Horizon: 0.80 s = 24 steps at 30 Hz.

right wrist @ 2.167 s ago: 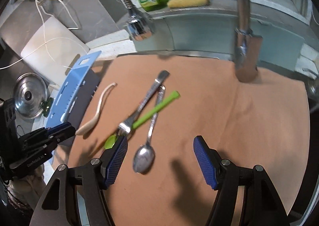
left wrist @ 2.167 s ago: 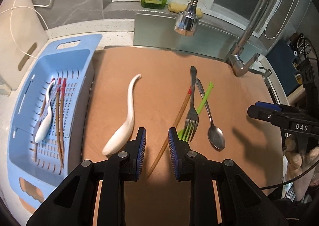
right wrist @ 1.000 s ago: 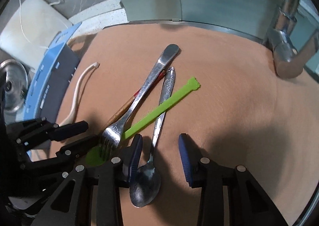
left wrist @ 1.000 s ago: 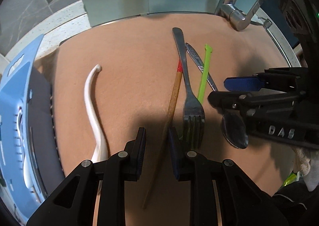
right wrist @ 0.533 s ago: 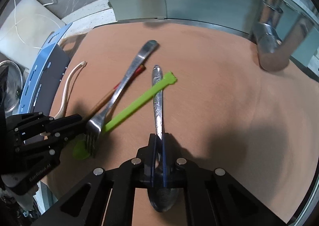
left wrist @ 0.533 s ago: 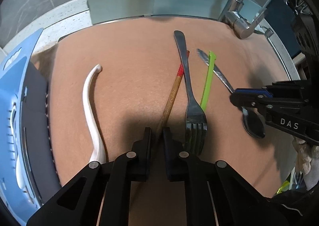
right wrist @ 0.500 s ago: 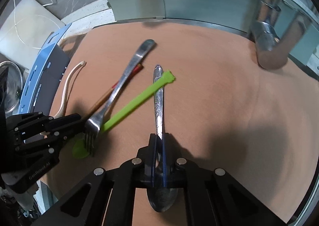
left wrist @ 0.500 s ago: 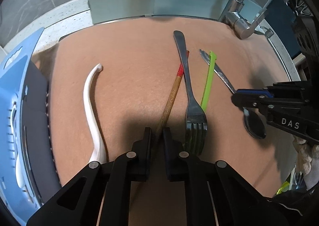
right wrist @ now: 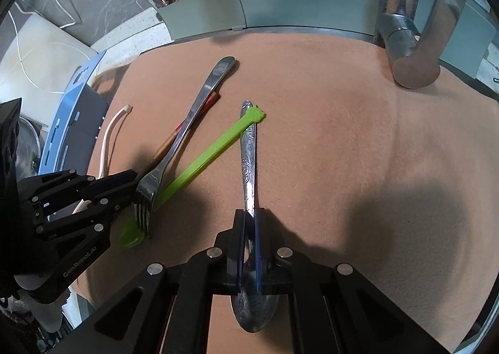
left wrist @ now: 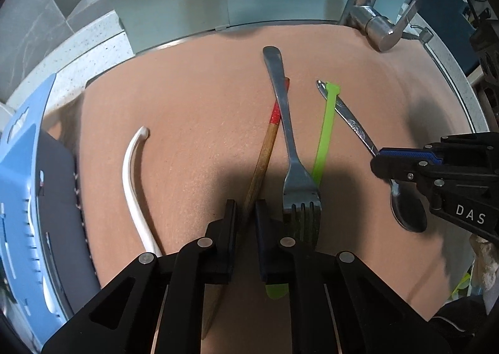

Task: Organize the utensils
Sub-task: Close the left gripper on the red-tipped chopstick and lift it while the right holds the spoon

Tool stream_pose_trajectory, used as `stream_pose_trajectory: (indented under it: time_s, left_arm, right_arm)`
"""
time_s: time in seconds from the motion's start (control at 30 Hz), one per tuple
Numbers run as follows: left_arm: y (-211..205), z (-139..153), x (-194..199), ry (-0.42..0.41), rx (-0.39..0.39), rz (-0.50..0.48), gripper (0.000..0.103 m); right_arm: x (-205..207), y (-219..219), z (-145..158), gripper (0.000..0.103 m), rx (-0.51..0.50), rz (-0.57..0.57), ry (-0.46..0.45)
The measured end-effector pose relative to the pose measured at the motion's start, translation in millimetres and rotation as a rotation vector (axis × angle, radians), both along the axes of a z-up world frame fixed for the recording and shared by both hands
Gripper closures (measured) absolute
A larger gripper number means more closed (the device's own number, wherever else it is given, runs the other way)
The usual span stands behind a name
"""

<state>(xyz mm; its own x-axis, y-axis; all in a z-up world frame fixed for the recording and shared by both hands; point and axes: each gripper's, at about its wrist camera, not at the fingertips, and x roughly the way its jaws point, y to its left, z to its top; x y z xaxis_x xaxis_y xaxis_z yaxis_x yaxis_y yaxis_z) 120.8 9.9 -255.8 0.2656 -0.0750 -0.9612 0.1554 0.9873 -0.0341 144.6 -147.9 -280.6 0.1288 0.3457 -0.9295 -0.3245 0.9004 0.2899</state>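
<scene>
Wooden chopstick [left wrist: 263, 156] with a red band sits between the two fingers of the left gripper [left wrist: 244, 209]. The jaws have just been closing and now pinch its lower half. Its red end points away from the gripper, under the fork [left wrist: 291, 148]. The fork lies just to the right of this gripper, prongs close beside the right finger and handle pointing away. A green spoon [left wrist: 326, 132] lies under the fork's prongs, and its bowl peeks out below the gripper's right finger. A white spoon [left wrist: 132, 173] curves along the left side of the gripper, near but apart from it. Further left stands a blue basket [left wrist: 21, 198].

Over on the right, the right gripper [right wrist: 249, 216] is squeezed onto a metal spoon [right wrist: 248, 160]. Its jaws have just been closing too, and they grip the spoon at its neck. The bowl sits under the gripper, close to the camera, and the handle points straight ahead. The far tip of the handle touches the end of the green spoon.

All of these rest on a brown mat [right wrist: 343, 135]. A tap [right wrist: 408, 51] stands at the far right of the mat.
</scene>
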Motion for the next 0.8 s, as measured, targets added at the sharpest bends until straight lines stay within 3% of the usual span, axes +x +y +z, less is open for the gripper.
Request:
stream_pose_trajectory:
  time_s: [0.3, 0.53, 0.8]
  left_arm:
    - [30, 2, -20, -0.024, -0.096, 0.179, 0.093]
    - [38, 8, -43, -0.067, -0.082, 0.246, 0.094]
    - [37, -1, -46, -0.037, -0.066, 0.249, 0.094]
  right_arm:
    - [-2, -14, 1, 0.099, 0.026, -0.044, 0.002]
    - [-2, -12, 1, 0.098, 0.023, -0.038, 0.000]
    - [0, -5, 1, 0.098, 0.000, 0.011, 0.008]
